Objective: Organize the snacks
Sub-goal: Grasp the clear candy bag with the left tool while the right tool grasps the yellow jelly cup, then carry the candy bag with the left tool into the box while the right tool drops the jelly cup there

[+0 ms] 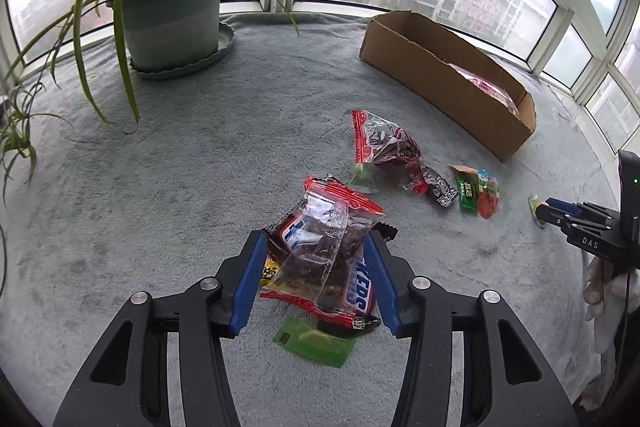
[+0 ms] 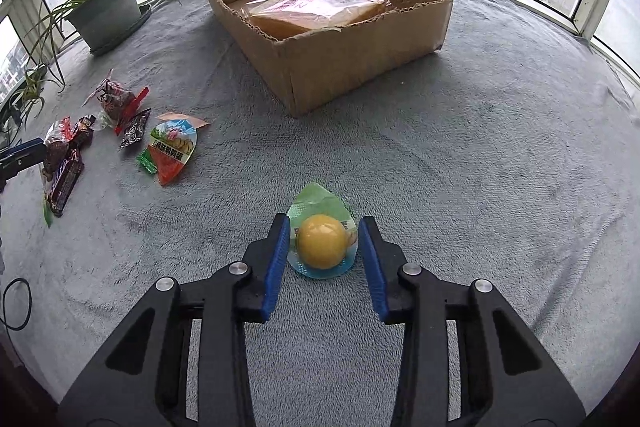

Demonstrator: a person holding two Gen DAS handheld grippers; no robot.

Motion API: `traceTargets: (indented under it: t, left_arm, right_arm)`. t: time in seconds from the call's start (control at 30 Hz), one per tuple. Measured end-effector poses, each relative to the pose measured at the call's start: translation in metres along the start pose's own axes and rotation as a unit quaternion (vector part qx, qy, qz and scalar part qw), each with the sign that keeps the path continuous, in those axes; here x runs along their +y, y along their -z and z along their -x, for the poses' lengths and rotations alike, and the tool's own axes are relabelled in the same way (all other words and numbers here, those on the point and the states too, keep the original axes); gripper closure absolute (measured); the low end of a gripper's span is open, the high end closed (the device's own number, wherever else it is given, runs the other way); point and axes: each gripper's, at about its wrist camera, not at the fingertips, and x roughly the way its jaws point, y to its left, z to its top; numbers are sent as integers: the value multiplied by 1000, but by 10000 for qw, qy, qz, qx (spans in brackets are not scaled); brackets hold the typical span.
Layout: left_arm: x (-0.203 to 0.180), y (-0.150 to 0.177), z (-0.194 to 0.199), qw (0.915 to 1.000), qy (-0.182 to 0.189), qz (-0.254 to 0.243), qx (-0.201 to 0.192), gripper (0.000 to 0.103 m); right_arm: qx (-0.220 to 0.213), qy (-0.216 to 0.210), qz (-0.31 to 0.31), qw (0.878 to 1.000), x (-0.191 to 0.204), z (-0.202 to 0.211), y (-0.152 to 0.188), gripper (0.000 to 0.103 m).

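My left gripper point(image 1: 316, 247) is open around a clear red-edged snack bag point(image 1: 320, 247) that lies on a Snickers bar point(image 1: 356, 291) and a green packet point(image 1: 314, 341). Another red snack bag point(image 1: 384, 143), a small black packet point(image 1: 442, 189) and an orange-green packet point(image 1: 480, 191) lie beyond. My right gripper point(image 2: 324, 239) is open around a yellow jelly cup point(image 2: 322, 241) on the grey blanket; its fingers stand apart from the cup. The cardboard box point(image 2: 360, 67) ahead holds a wrapped orange pack point(image 2: 312, 11). The right gripper also shows in the left wrist view point(image 1: 544, 211).
A potted spider plant point(image 1: 172, 15) stands at the back left by the window. The box point(image 1: 440, 75) sits at the back right in the left wrist view. Window frames ring the blanket. A black cable point(image 2: 16, 303) lies at the left edge.
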Motion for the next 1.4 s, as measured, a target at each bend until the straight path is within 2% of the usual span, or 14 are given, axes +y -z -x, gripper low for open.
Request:
traceTargets:
  t: [0.43,1.0,1.4]
  left_arm:
    - [0,0,-6,9998,183,-40,5,69]
    - [7,-2,12,9990,369,172,-181,74]
    - [-8,-31,31,9969,628,127,-465,75]
  right_arm:
    - [73,4,125,9999,2,-4,-1,73]
    - [-228,-87,78,9997,2,22,-5,73]
    - [-651,-167,118,9977,-1,53,-49,73]
